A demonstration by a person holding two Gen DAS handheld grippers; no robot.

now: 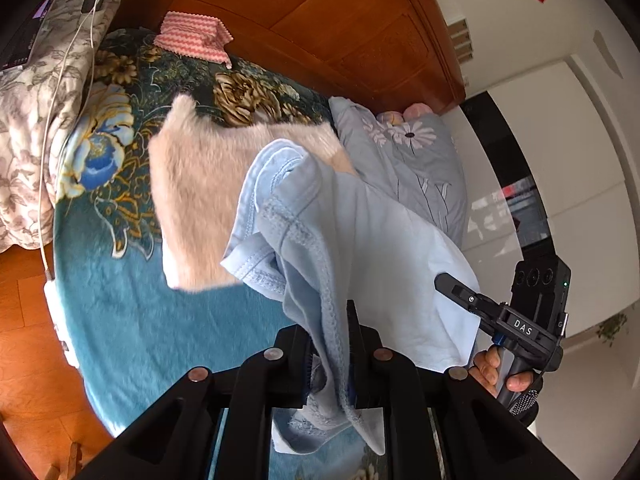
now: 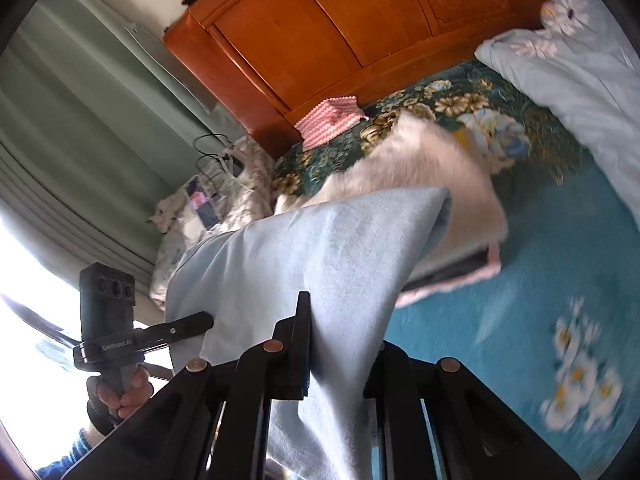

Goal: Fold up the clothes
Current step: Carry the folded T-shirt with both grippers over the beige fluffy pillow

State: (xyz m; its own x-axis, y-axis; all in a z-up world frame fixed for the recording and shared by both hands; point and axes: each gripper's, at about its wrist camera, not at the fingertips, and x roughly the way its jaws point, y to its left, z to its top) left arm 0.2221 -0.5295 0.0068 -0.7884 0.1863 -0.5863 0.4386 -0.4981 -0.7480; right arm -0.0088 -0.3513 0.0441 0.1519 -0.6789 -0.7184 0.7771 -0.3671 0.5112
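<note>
left gripper (image 1: 330, 354) | jaws clamp blue garment (image 1: 360, 232) | right gripper (image 2: 340, 344) likewise

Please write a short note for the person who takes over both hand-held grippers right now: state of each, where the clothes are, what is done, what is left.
Left hand-held gripper: shut on the light blue garment at a stitched hem.
Right hand-held gripper: shut on the same garment, on a plain part.
The garment hangs in the air between the two, above the teal floral blanket.
The fluffy cream garment lies on the blanket just behind.
Done: blue garment lifted. Left: lay it down and fold it.
</note>
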